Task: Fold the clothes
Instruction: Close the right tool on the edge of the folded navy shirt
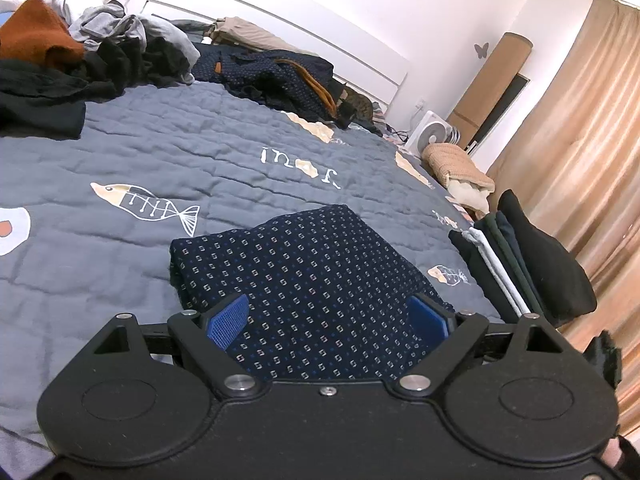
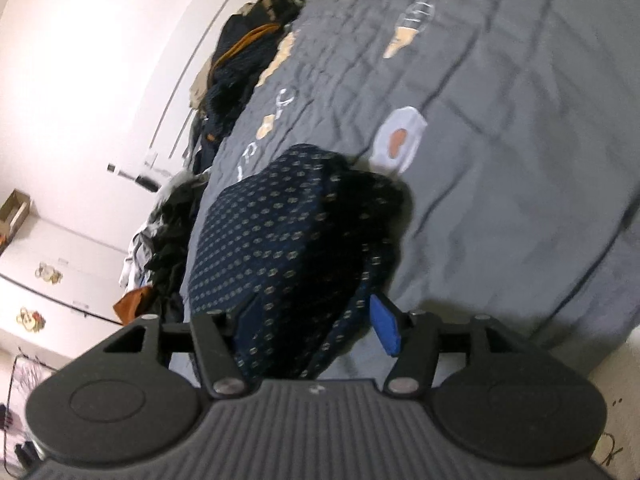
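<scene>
A bed [image 1: 168,152] is filling most of both views, wearing a grey-blue quilted cover printed with fish skeletons and pale lettering. Along its far side, against the white headboard, a loose heap of unfolded clothes [image 1: 100,52] is lying: black, grey and rust-orange pieces, with a second dark dotted bundle [image 1: 280,80] just beside it. At the bed's right edge, in the left wrist view, a stack of folded dark garments [image 1: 528,264] is sitting near the tan curtain.

On the near part of the cover a folded navy garment [image 1: 304,280] with a small square pattern is lying flat, well apart from the heap. The left hand-held gripper [image 1: 332,320] is hanging over its near edge with its jaws standing wide, one blue pad [image 1: 228,320] at each side of the cloth; neither pad is visibly pinching it.

In the tilted, blurred right wrist view, the same navy garment [image 2: 280,240] is running between the fingers of the right hand-held gripper [image 2: 316,328]. Its jaws are standing partly apart; the right blue pad [image 2: 386,328] is sitting clear of the fabric, while the left finger is touching or just beside it, and I cannot tell which.
</scene>
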`<state>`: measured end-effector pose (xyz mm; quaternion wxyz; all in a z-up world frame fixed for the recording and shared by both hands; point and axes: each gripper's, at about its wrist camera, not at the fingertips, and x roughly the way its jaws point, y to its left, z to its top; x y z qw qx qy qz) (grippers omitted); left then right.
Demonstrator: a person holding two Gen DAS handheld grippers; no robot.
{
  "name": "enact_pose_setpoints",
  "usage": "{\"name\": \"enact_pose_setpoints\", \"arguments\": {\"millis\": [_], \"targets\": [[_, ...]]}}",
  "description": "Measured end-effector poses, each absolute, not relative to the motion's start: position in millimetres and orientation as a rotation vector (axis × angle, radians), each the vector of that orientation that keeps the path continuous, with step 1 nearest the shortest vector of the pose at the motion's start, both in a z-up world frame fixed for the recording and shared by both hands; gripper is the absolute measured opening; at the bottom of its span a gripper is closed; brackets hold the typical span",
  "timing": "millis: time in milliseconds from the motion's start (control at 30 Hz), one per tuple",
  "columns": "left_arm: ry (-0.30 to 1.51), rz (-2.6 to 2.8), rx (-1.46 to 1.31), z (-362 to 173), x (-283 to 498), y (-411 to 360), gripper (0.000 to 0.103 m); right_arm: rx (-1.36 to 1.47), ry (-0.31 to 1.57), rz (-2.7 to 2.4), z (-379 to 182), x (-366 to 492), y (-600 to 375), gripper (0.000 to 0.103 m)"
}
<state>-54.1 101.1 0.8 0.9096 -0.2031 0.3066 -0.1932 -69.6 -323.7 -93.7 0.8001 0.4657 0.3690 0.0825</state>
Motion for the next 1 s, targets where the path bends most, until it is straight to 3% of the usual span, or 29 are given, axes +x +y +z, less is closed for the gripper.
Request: {"name": "enact_pose_setpoints", "arguments": {"millis": [500, 667, 800, 1000], "targets": [[0.638, -0.393, -0.468, 0, -43, 97, 0.087, 1.34, 0.687, 0.265, -155, -49, -338, 0.075], [0.647, -0.377, -0.488, -3, -39, 101, 0.087, 1.363, 0.641, 0.304, -158, -48, -336, 0.083], [0.65, -0.374, -0.494, -3, -36, 101, 0.088, 1.353, 0.619, 0.328, -154, -44, -332, 0.095], [0.656, -0.373, -0.497, -6, -34, 98, 0.088, 1.321, 0.634, 0.375, -144, -30, -317, 0.098]]}}
